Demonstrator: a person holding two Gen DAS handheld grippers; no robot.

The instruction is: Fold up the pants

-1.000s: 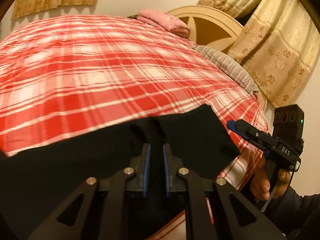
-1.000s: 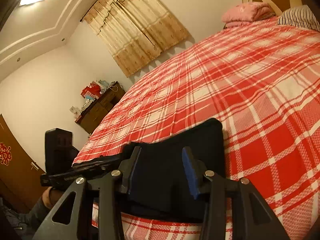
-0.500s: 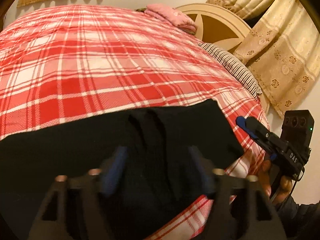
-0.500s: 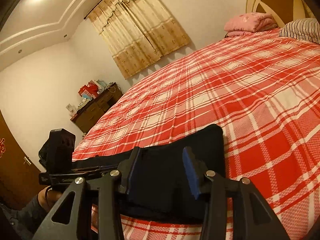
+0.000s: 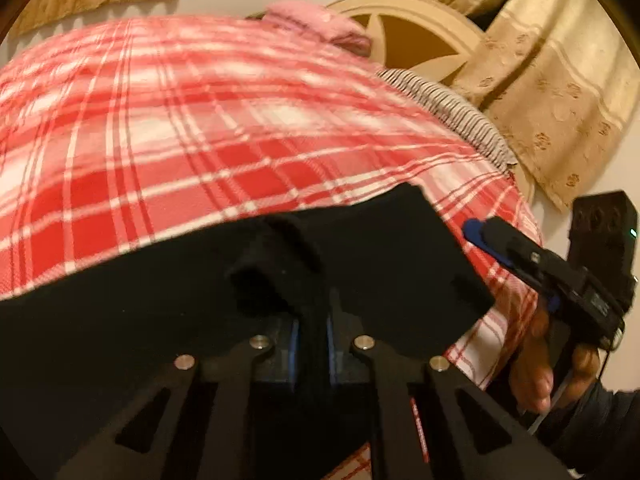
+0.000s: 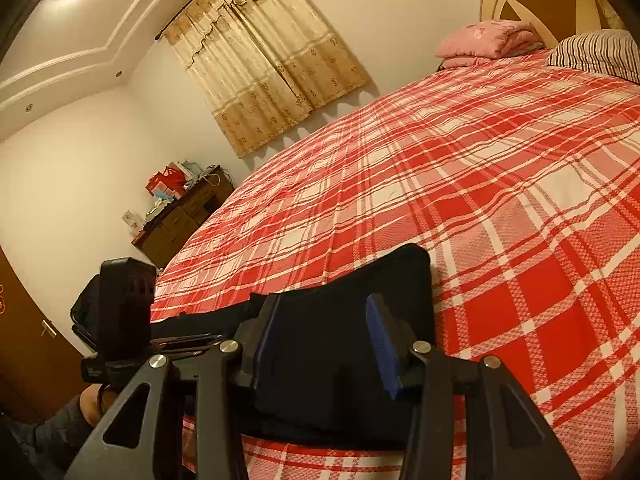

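Observation:
Black pants [image 5: 380,264] lie flat along the near edge of the red plaid bed [image 5: 200,140]. My left gripper [image 5: 311,320] is shut on a raised ridge of the black cloth, which is pinched between its blue pads. In the right wrist view the pants [image 6: 344,280] end in a square corner, and my right gripper [image 6: 320,312] hovers over that end with its jaws apart, gripping nothing. The left wrist view shows the right gripper [image 5: 476,232] beside the pants' right corner, held by a hand [image 5: 532,364].
A folded pink blanket [image 6: 488,38] and a striped pillow [image 6: 596,52] lie at the headboard [image 5: 404,28]. A dark dresser [image 6: 180,216] with clutter stands by the far wall. Curtains [image 6: 260,68] hang behind the bed.
My left gripper opened wide, moved forward and down onto the pants, then shut on a fold of the cloth. The right gripper stayed where it was, still open.

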